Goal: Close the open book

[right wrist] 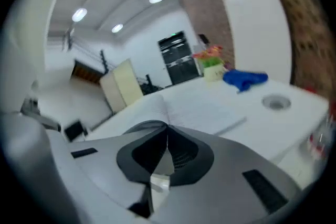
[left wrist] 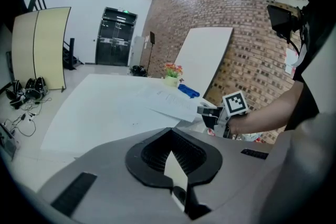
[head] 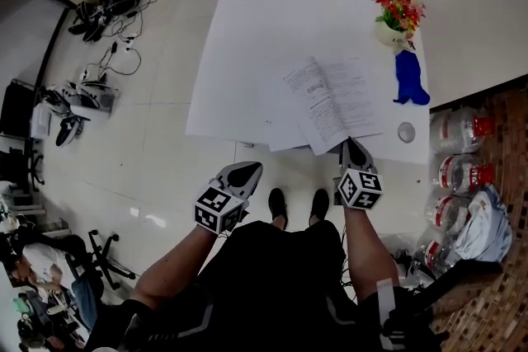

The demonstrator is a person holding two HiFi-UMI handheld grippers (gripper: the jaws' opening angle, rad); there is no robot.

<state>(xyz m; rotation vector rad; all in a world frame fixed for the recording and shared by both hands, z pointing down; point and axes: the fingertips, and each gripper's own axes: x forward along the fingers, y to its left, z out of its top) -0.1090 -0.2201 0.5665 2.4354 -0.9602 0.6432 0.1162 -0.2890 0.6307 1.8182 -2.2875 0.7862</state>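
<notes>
Open book: one, lying open with two printed pages facing up, at the near right part of the white table, right of centre in the head view. Its near edge reaches the table's edge.
Right gripper: one, at the book's near edge, lower right of centre in the frame. In the right gripper view its jaws are pressed together, with the book's page edge at the tips and a page curving up just behind them.
Left gripper: one, lower centre of the frame, off the table over the floor and well apart from the book. Its jaws are closed, with nothing between them.
Flower pot: one, at the table's far right corner, upper right of the frame, holding red and orange flowers.
Blue cloth: one, on the table's right edge, between the pot and the disc.
Grey disc: one, small and round, near the table's near right corner.
Red-capped jugs: two seen clearly, on the floor at the right edge.
</notes>
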